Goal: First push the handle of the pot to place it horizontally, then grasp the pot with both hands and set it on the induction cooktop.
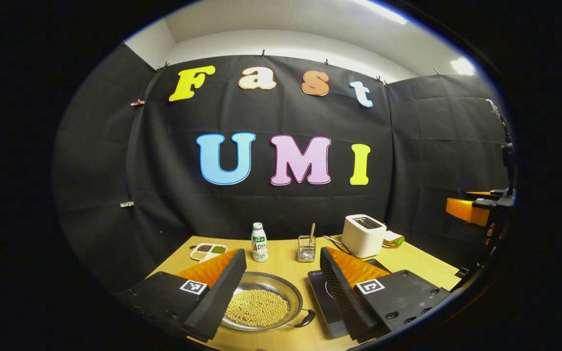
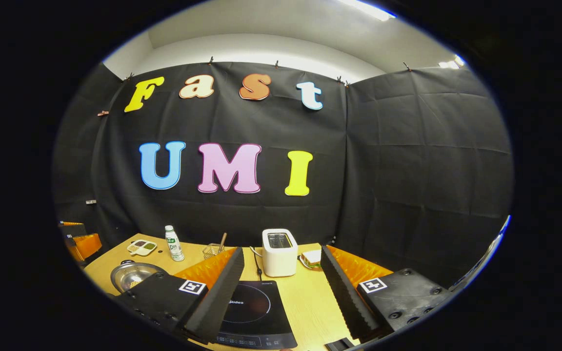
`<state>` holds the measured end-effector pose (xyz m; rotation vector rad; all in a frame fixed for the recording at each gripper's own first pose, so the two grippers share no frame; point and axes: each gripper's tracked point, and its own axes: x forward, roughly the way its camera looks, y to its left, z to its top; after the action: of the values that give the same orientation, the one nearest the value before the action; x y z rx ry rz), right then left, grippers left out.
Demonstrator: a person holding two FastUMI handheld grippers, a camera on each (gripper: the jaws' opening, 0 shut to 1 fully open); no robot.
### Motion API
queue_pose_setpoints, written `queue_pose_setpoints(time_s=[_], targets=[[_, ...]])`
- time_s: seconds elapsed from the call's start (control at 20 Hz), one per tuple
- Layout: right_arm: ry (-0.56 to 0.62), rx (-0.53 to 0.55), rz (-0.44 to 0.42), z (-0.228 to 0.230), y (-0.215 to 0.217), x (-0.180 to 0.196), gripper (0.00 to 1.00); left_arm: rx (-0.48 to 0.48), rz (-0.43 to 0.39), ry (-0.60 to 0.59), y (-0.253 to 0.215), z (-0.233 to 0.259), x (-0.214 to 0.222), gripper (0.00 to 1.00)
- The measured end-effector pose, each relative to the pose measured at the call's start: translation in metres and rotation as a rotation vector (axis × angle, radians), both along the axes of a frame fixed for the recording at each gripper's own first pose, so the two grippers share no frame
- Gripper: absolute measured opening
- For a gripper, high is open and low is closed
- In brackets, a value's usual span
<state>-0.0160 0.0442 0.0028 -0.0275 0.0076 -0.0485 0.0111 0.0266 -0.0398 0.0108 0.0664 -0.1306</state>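
Pot [image 1: 260, 303] beside induction cooktop [image 2: 255, 312], toaster [image 2: 279, 252] behind, both grippers' fingers wide apart, empty

- One pot [image 1: 260, 303], a shallow metal one holding small pale beans, with one dark handle [image 1: 306, 319].
- One induction cooktop [image 2: 256, 312], flat and black.
- One white toaster [image 1: 364, 235].
- One small bottle [image 1: 259, 242] with a white cap.
- One divided tray [image 1: 208, 251] with several compartments of grains.
- One wire holder [image 1: 306, 248] with one stick standing in it.
- One light wooden worktop [image 2: 310, 302].
- Two grippers: the left gripper [image 1: 281, 285] and the right gripper [image 2: 281, 287], two fingers each.
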Motion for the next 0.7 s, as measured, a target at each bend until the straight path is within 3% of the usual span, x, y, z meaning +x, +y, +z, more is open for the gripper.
queue_pose_setpoints(time_s=[0.25, 0.5, 0.6, 0.65, 0.7], targets=[[0.011, 0.008, -0.024, -0.002, -0.003, -0.003, 0.98, -0.016, 0.007, 0.036, 0.008, -0.005, 0.008, 0.95], [0.008, 0.026, -0.055, 0.001, -0.007, -0.009, 0.98, 0.010, -0.052, 0.074, 0.009, -0.008, 0.014, 0.91], [0.008, 0.018, -0.064, 0.000, -0.010, -0.012, 0.98, -0.004, -0.068, 0.103, 0.007, -0.013, 0.015, 0.81], [0.008, 0.016, -0.070, 0.001, -0.012, -0.013, 0.98, -0.013, -0.071, 0.119, 0.007, -0.018, 0.016, 0.69], [0.008, 0.016, -0.075, 0.001, -0.014, -0.015, 0.98, -0.019, -0.073, 0.136, 0.008, -0.021, 0.016, 0.64]])
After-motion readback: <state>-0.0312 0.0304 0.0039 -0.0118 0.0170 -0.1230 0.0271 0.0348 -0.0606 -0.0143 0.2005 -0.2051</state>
